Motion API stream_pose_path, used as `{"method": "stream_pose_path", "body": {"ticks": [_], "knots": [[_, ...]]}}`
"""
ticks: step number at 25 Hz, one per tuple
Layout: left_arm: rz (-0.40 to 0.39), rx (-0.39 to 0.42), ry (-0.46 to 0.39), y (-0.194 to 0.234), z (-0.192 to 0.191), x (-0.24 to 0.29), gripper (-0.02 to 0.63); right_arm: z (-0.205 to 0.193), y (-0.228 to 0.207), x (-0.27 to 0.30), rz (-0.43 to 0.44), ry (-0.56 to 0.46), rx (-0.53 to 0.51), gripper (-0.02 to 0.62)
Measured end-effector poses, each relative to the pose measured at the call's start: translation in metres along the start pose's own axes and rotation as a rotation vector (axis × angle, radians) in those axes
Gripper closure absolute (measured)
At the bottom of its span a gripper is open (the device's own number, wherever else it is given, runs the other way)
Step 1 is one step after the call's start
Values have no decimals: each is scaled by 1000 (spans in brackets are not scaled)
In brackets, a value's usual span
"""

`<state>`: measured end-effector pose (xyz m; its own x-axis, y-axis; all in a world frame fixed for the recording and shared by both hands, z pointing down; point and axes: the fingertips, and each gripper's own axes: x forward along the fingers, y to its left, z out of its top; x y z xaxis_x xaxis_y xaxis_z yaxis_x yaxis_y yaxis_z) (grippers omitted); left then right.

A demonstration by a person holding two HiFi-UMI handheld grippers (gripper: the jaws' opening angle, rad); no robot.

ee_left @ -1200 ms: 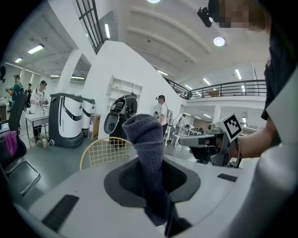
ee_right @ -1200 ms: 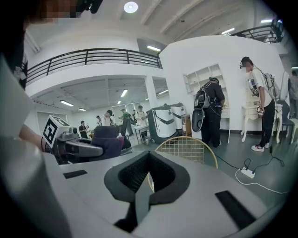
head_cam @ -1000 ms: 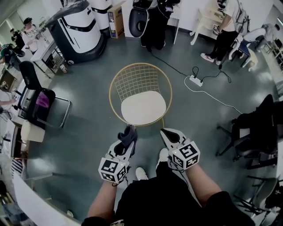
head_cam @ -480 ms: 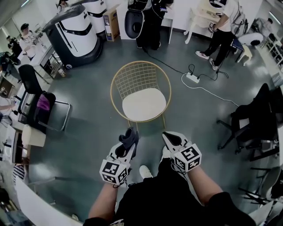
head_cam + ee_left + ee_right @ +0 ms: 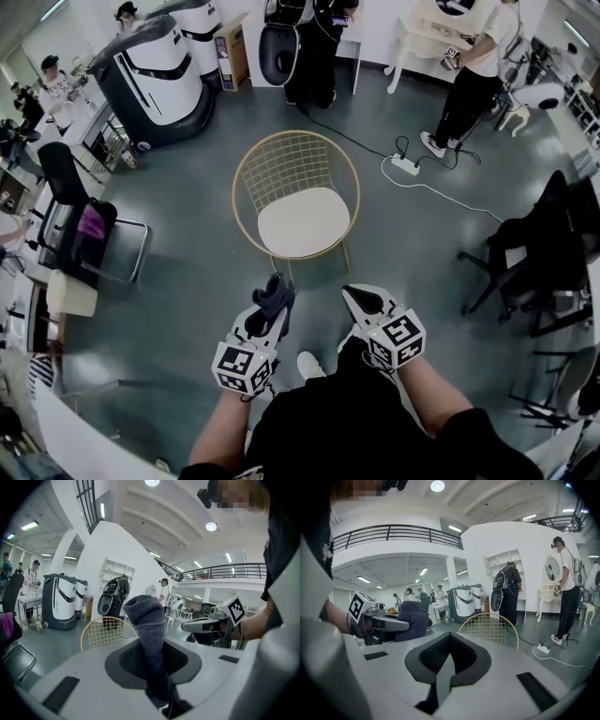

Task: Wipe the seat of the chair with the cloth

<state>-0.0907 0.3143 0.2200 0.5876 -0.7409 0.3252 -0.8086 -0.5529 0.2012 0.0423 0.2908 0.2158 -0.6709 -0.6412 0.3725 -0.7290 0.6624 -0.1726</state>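
Left claw (image 5: 269,309) pinching dark cloth (image 5: 149,634), which stands upright above the jaws, apparently bunched | Right claw (image 5: 356,298) pressed together, nothing between | both held low over grey floor (image 5: 187,281) | chair (image 5: 296,169) ahead, gold wire back, cream seat (image 5: 303,222) well apart from cloth and both claws

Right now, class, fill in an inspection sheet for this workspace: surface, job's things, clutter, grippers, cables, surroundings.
Surface: grey floor, bare around the chair.
Job's things: gold wire chair upright, cream seat; dark cloth not yet on the seat.
Clutter: nothing seen on the seat.
Grippers: left gripper shut on the cloth; right gripper shut, empty; both short of the chair.
Cables: power strip and white cable on the floor, right of the chair.
Surroundings: office chair at left, white machine behind, person standing far right.
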Motion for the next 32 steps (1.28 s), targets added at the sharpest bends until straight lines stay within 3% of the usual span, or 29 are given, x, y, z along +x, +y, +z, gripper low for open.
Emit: {"method": "stream_pose_path", "body": {"ticks": [32], "knots": [[-8, 0, -7, -12, -1, 1, 518, -3, -3, -12, -10, -8, -1, 583]]}}
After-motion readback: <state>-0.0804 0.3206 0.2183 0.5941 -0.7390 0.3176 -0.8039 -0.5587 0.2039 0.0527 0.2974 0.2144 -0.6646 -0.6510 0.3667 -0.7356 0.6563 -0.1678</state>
